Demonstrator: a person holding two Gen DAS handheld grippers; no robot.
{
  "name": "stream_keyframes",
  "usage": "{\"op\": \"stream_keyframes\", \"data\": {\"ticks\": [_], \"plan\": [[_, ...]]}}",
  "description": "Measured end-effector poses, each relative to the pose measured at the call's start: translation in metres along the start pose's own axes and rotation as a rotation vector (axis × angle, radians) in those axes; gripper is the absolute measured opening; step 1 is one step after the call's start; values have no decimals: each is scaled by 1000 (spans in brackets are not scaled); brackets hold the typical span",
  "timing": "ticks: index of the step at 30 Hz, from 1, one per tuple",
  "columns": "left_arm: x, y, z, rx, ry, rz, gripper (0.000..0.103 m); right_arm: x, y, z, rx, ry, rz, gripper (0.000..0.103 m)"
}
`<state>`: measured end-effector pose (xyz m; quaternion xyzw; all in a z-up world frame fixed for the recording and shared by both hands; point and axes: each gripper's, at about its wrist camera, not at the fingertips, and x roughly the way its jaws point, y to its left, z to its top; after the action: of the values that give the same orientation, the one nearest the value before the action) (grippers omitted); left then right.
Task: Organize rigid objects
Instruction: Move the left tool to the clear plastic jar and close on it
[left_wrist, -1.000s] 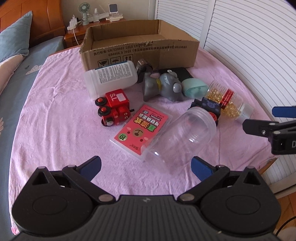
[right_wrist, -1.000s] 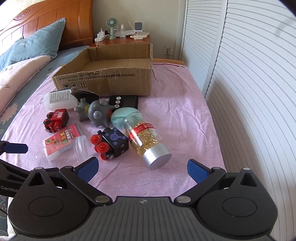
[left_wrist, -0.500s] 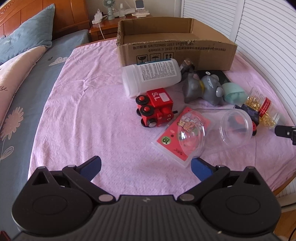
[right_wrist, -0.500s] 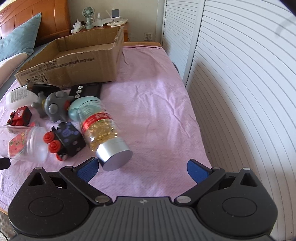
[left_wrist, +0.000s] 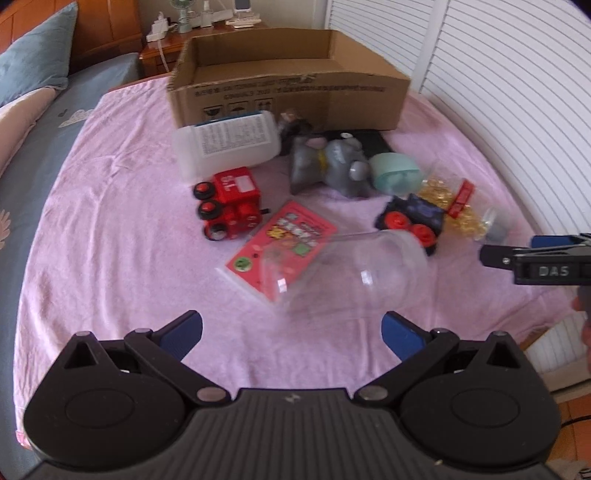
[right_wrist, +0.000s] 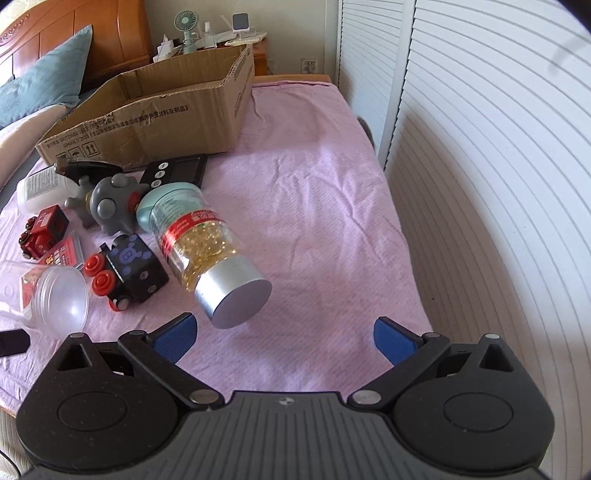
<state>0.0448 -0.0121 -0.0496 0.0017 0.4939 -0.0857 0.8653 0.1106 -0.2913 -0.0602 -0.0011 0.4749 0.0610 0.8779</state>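
An open cardboard box (left_wrist: 288, 85) (right_wrist: 155, 110) stands at the back of a pink cloth. In front of it lie a white bottle (left_wrist: 227, 142), a red toy train (left_wrist: 229, 205), a grey spiked toy (left_wrist: 332, 166) (right_wrist: 110, 203), a mint case (left_wrist: 395, 173), a red card pack (left_wrist: 280, 243), a clear jar (left_wrist: 351, 273) (right_wrist: 55, 295), a black toy car (left_wrist: 410, 218) (right_wrist: 129, 269) and a silver-capped capsule bottle (right_wrist: 207, 251) (left_wrist: 458, 206). My left gripper (left_wrist: 291, 332) is open just short of the clear jar. My right gripper (right_wrist: 282, 334) is open just short of the capsule bottle's cap.
A black flat device (right_wrist: 177, 171) lies by the box. White louvred doors (right_wrist: 480, 147) run along the right of the bed. Pillows (right_wrist: 44, 88), a wooden headboard and a nightstand with a small fan (right_wrist: 186, 26) are at the back left. A finger of the right gripper (left_wrist: 535, 256) reaches in at the right.
The left wrist view has swung back right and closer to the clear jar. The right wrist view has moved in toward the capsule bottle. Both grippers stay open.
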Motion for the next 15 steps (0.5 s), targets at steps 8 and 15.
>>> {"op": "stream_keyframes", "data": {"ticks": [8,15], "plan": [[12,-45,11,63,-3,-39,102,-11,-6,-7,20,-21,23,103],[21,-46,7,121,-18,62,102,-14,-14,-8,34,-30,21,103]]}}
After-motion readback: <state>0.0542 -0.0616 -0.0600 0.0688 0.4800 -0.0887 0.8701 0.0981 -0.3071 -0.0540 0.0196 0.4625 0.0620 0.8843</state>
